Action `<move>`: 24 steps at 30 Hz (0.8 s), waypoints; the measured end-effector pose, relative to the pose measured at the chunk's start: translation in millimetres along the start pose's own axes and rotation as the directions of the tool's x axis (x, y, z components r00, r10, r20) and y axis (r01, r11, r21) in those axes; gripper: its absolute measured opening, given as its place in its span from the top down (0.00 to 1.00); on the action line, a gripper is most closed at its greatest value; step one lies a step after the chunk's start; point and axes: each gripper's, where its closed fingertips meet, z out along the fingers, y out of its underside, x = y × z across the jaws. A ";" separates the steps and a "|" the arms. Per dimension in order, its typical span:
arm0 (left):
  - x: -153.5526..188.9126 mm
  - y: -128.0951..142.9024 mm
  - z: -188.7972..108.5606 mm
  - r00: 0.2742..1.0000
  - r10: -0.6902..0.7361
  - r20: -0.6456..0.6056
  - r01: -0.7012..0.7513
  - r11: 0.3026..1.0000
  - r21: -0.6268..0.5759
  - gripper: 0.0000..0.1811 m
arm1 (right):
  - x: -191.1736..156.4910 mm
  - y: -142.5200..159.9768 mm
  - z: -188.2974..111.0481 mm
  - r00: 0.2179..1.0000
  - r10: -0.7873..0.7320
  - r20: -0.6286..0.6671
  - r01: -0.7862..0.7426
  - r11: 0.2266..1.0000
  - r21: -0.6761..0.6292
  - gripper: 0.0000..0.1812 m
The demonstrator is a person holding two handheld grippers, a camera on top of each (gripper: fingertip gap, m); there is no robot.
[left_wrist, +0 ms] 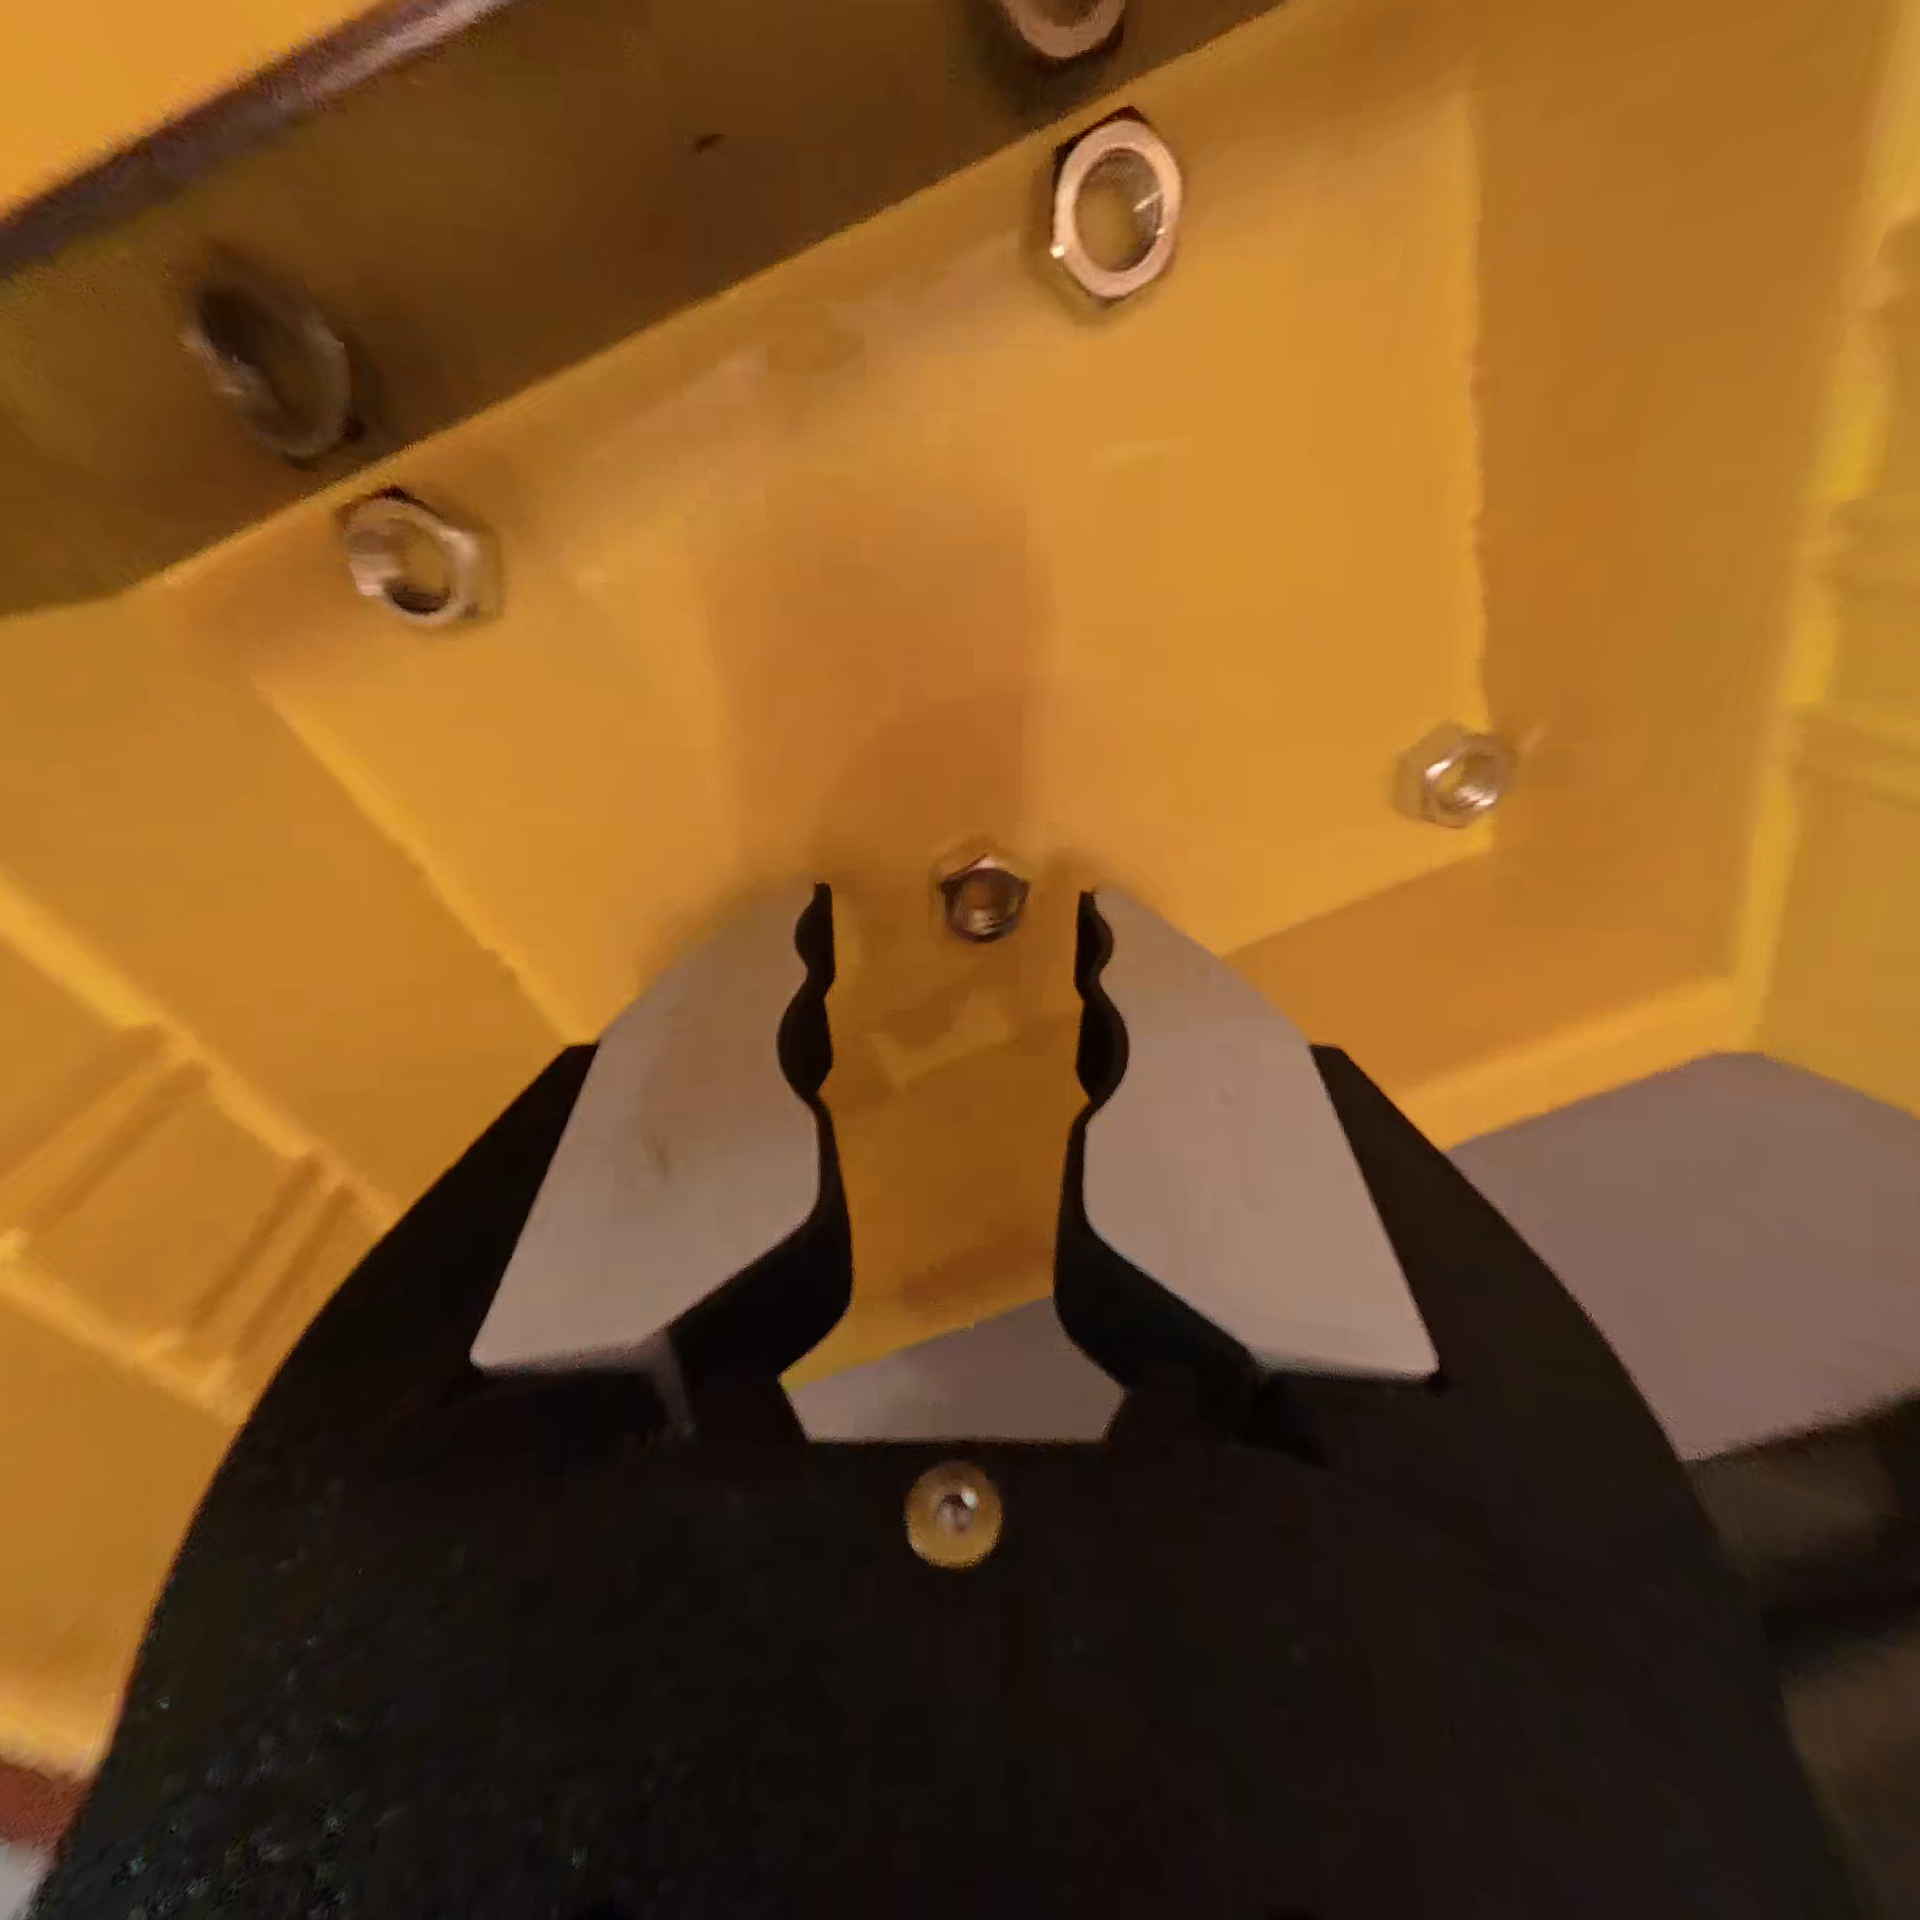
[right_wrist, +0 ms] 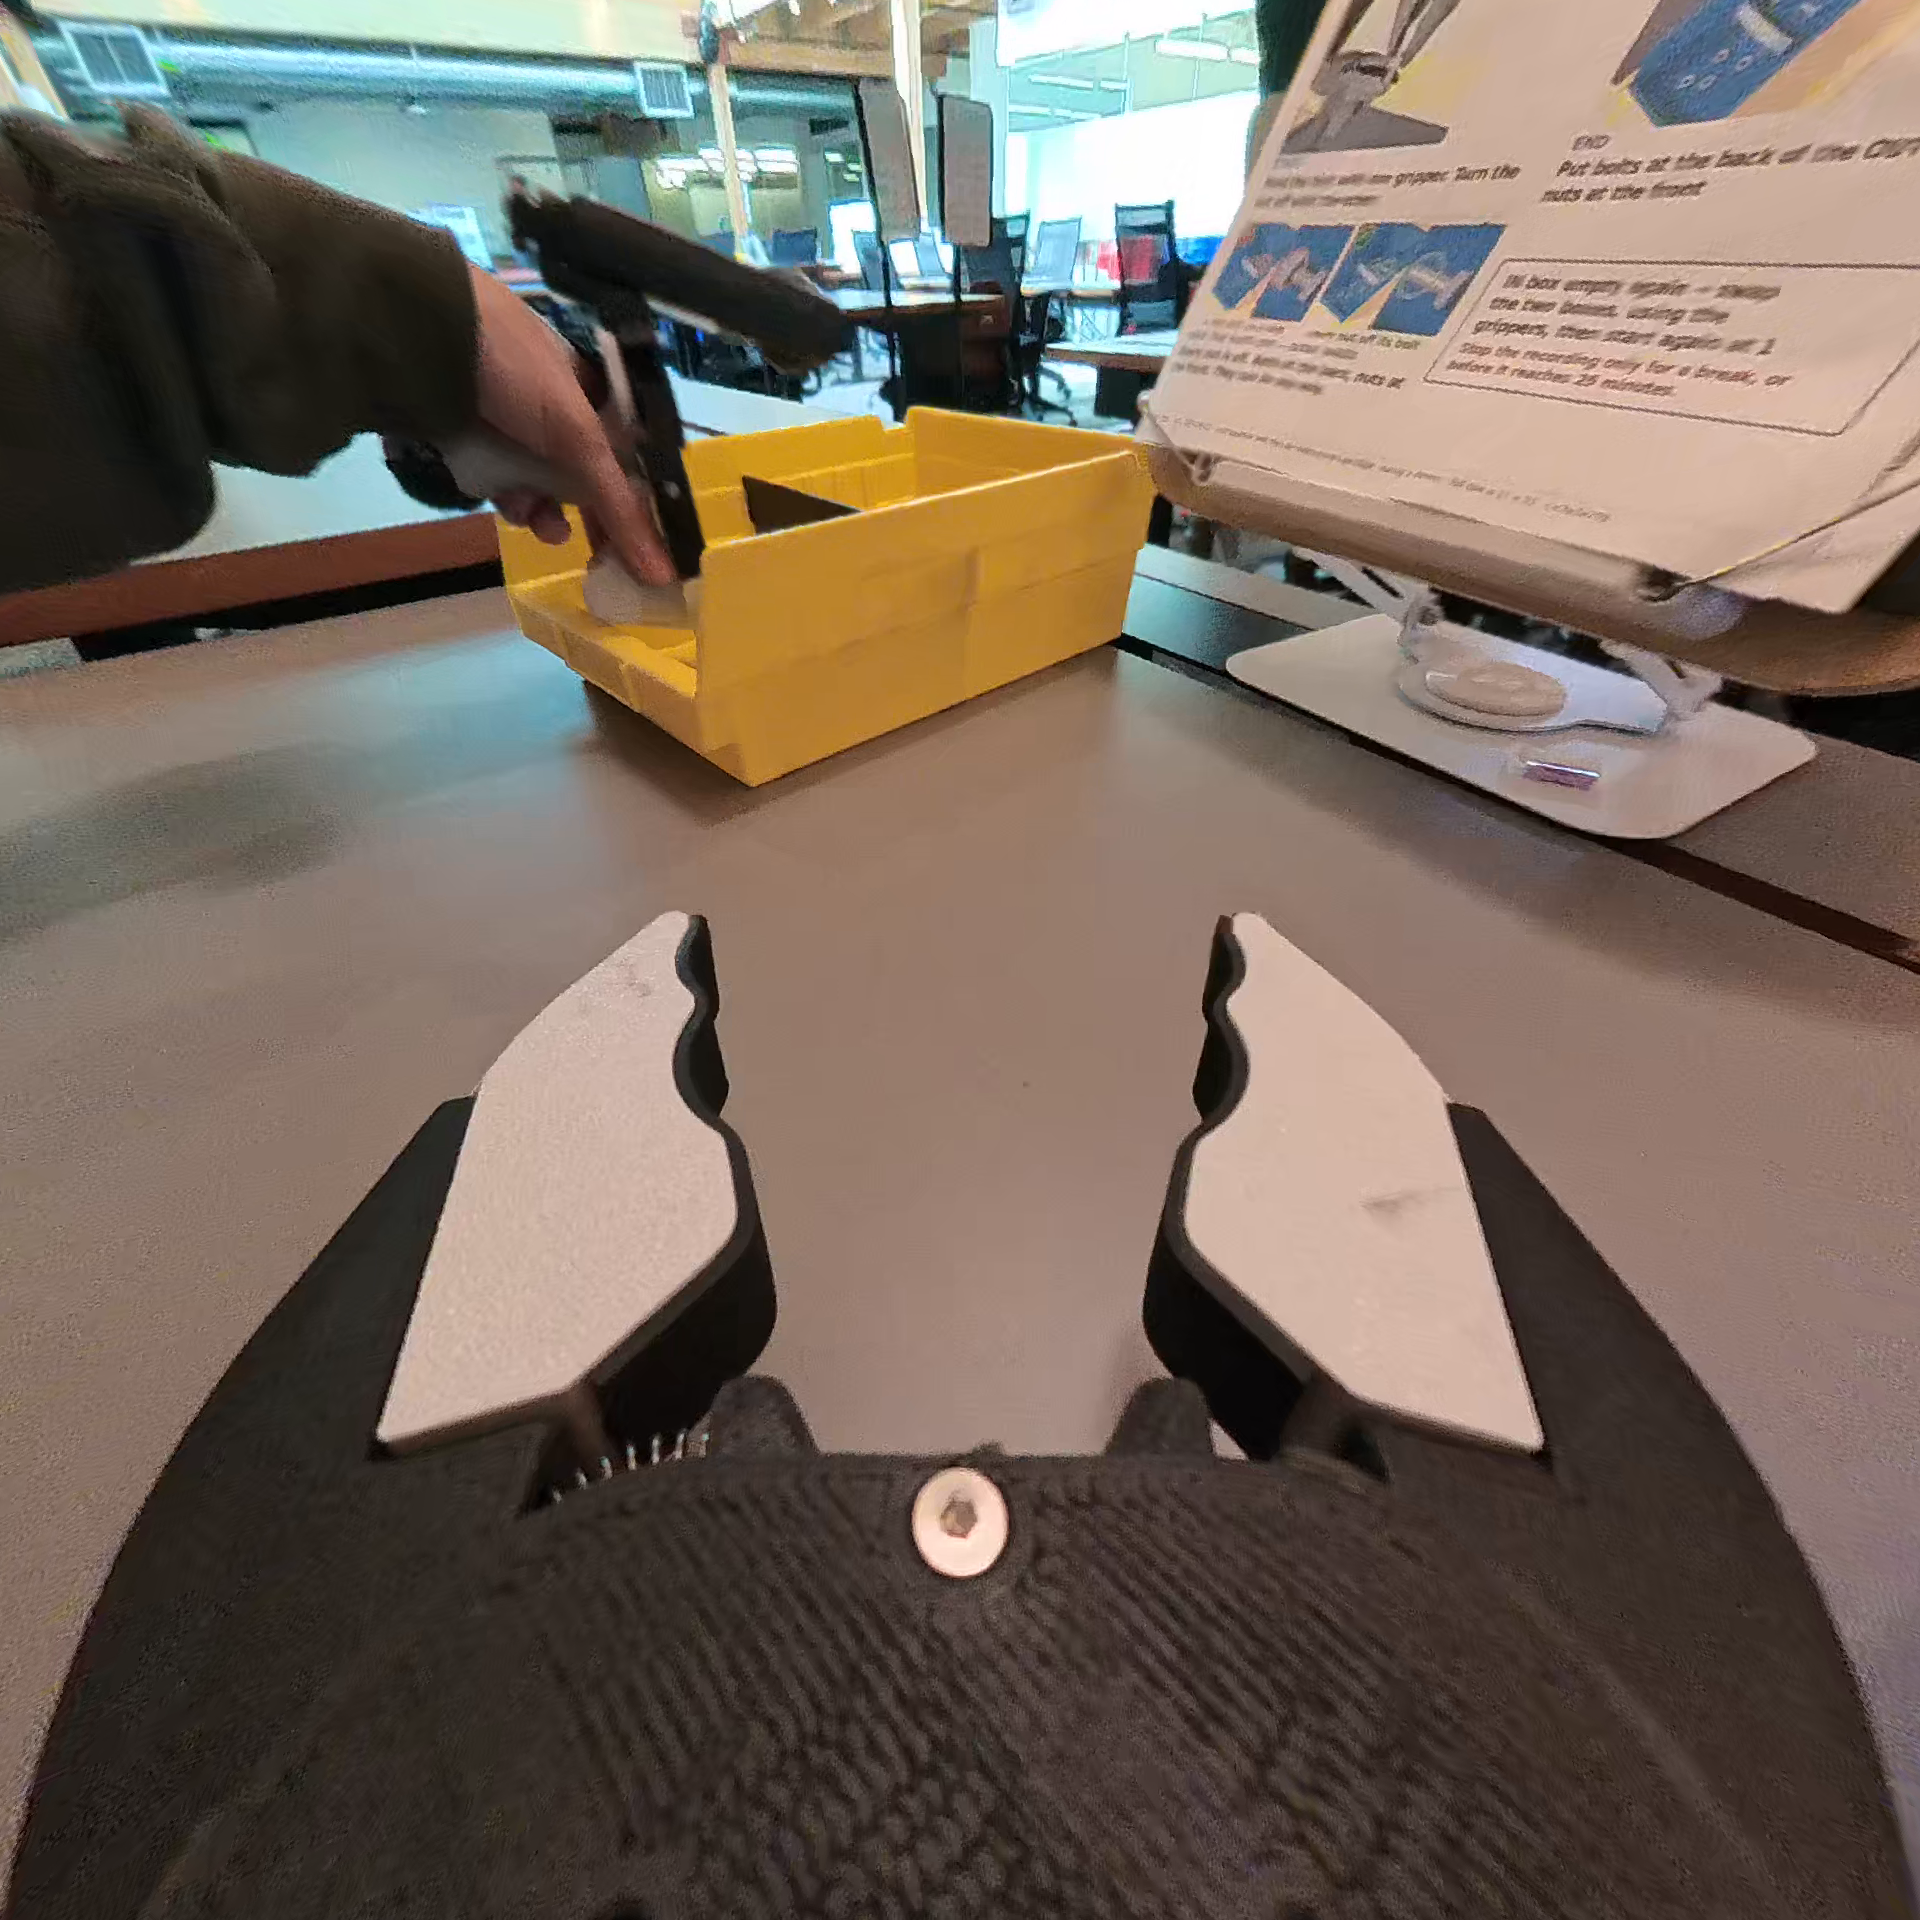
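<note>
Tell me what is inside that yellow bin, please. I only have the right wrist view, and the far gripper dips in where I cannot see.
Observer: The left wrist view shows loose metal hex nuts lying on the floor of the yellow bin.
Operator: Is one being held?
Observer: No. The left gripper is open. A small nut sits between its fingertips, touching neither.
Operator: Are they all that small?
Observer: No. Two larger nuts lie farther in, close to the dark divider.
</note>
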 end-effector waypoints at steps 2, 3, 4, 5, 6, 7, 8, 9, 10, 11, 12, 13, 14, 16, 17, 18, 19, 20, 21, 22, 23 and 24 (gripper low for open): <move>1.4 -1.4 1.7 0.999 -0.039 -0.028 0.039 0.999 -0.011 0.79 | -5.4 -2.7 -1.0 1.000 -0.018 0.015 0.017 1.000 0.023 0.52; 0.5 -0.1 1.5 0.999 -0.035 -0.019 0.034 0.999 -0.026 0.80 | -4.6 -5.0 -3.5 1.000 -0.016 0.009 0.015 0.999 0.044 0.52; 2.0 2.1 1.5 0.999 -0.033 -0.024 0.032 0.998 -0.046 0.80 | -3.3 -7.8 -6.2 1.000 -0.006 0.007 0.005 0.998 0.069 0.52; 3.7 5.0 1.7 0.999 -0.034 -0.030 0.032 0.997 -0.069 0.80 | -1.4 -10.4 -9.0 1.000 0.009 0.006 -0.009 0.996 0.093 0.52; 4.1 7.4 1.8 0.999 -0.031 -0.026 0.029 0.996 -0.089 0.81 | 1.1 -12.6 -11.4 1.000 0.027 0.004 -0.028 0.993 0.114 0.53; 3.5 7.9 1.5 0.999 -0.029 -0.014 0.027 0.995 -0.095 0.81 | 3.6 -14.3 -13.5 0.999 0.047 0.003 -0.047 0.990 0.131 0.53; 4.1 8.0 1.5 1.000 -0.030 -0.011 0.028 0.995 -0.100 0.82 | 5.6 -15.9 -15.4 0.998 0.065 0.006 -0.065 0.987 0.147 0.53; 7.3 8.2 1.7 0.999 -0.032 -0.027 0.029 0.994 -0.106 0.85 | 7.2 -17.3 -17.0 0.997 0.080 0.008 -0.080 0.984 0.160 0.53; 12.4 7.3 2.0 0.998 -0.029 -0.059 0.023 0.994 -0.106 0.92 | 9.1 -18.1 -18.1 0.995 0.094 0.009 -0.095 0.981 0.169 0.54; 16.8 4.2 2.3 0.996 -0.022 -0.088 0.014 0.996 -0.090 0.97 | 10.5 -18.5 -18.6 0.994 0.108 0.012 -0.108 0.979 0.173 0.55; 18.3 -0.6 2.7 0.995 -0.019 -0.101 0.013 0.998 -0.062 1.00 | 11.5 -18.5 -18.7 0.993 0.119 0.016 -0.120 0.977 0.174 0.55; 16.3 -4.8 3.8 0.995 -0.027 -0.094 0.024 0.999 -0.036 1.00 | 12.1 -18.5 -18.8 0.992 0.128 0.021 -0.129 0.976 0.174 0.55; 13.3 -7.9 5.8 0.996 -0.042 -0.083 0.041 0.999 -0.017 1.00 | 12.5 -18.5 -18.9 0.991 0.133 0.024 -0.135 0.975 0.174 0.55; 12.8 -9.9 6.8 0.994 -0.057 -0.094 0.058 0.998 0.003 1.00 | 12.9 -19.2 -19.8 0.991 0.133 0.022 -0.135 0.974 0.182 0.56; 12.9 -10.0 6.5 0.994 -0.048 -0.093 0.049 0.999 0.007 1.00 | 12.9 -20.0 -20.8 0.991 0.130 0.019 -0.131 0.973 0.190 0.56; 12.3 -10.6 5.5 0.996 -0.035 -0.084 0.036 0.999 0.017 0.99 | 12.8 -20.9 -21.9 0.992 0.126 0.016 -0.127 0.972 0.199 0.56; 11.4 -13.0 3.4 0.997 -0.021 -0.068 0.024 0.999 0.039 0.93 | 12.6 -21.7 -23.0 0.992 0.122 0.015 -0.123 0.971 0.207 0.56; 12.1 -17.9 0.2 0.998 -0.017 -0.059 0.021 0.997 0.077 0.92 | 12.4 -22.5 -23.8 0.993 0.120 0.015 -0.120 0.969 0.214 0.56; 15.5 -22.7 -3.0 0.998 -0.017 -0.066 0.024 0.993 0.113 0.90 | 12.4 -22.9 -24.4 0.993 0.119 0.016 -0.120 0.969 0.218 0.56; 20.2 -25.7 -5.4 0.997 -0.018 -0.080 0.029 0.991 0.132 0.89 | 12.6 -22.8 -24.3 0.993 0.120 0.015 -0.121 0.968 0.218 0.57; 24.3 -26.8 -5.9 0.996 -0.018 -0.088 0.030 0.991 0.134 0.88 | 12.5 -22.6 -23.9 0.993 0.121 0.017 -0.121 0.969 0.215 0.57; 27.5 -26.1 -4.5 0.996 -0.013 -0.087 0.023 0.992 0.120 0.86 | 12.0 -22.1 -23.1 0.993 0.120 0.020 -0.121 0.970 0.209 0.57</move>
